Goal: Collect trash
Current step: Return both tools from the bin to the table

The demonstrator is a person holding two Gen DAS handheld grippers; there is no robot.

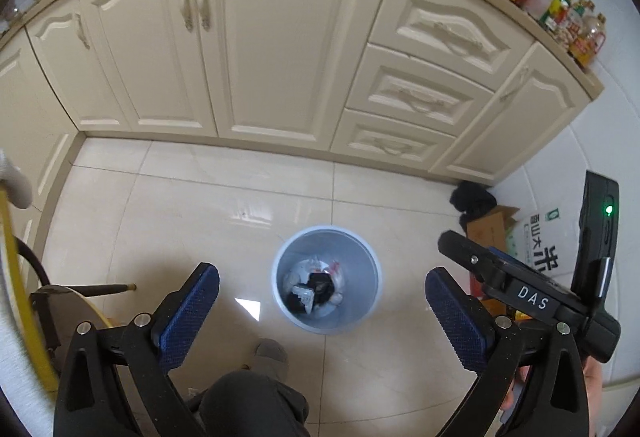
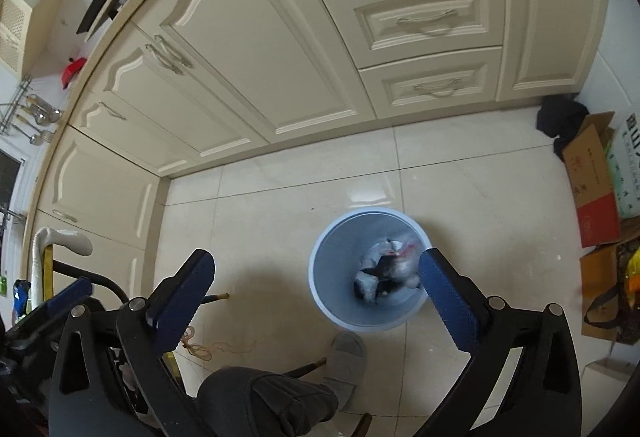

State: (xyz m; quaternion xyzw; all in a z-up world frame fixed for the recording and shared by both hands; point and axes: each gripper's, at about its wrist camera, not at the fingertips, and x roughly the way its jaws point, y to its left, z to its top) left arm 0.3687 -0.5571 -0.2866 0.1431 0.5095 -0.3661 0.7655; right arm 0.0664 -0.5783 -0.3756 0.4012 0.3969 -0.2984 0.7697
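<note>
Nearest the left wrist camera, the left gripper (image 1: 322, 311) has its blue pads spread wide with nothing between them; only floor and bin show through the gap. The right gripper (image 2: 316, 291) is likewise spread wide and empty, and its body also shows in the left view at about 4 o'clock. A dark trouser knee (image 1: 256, 401) and a grey slipper (image 2: 348, 351) sit at 6 o'clock, just short of the bin.

Just beyond the slipper stands the blue bin (image 1: 280, 269), upright on the pale floor tiles (image 1: 200, 205), dead centre in the left view and at roughly 4 o'clock from centre in the right view. Inside lies the trash (image 1: 316, 287): crumpled white plastic with dark scraps and a touch of red, settled at the bottom. With both claws empty above it, my reading is that a drop into the bin is done.

What is left is hard to judge. The open floor around the bin looks clean apart from a thin loop of string (image 2: 200, 347) at 7 o'clock in the right view. Farther off, at 3 o'clock, cardboard boxes (image 2: 596, 193) and a dark bundle (image 2: 560, 117) sit in the corner; whether they count as trash I cannot tell. Farthest, at 12 o'clock, the cream cabinets (image 1: 280, 49) run under the counter.
</note>
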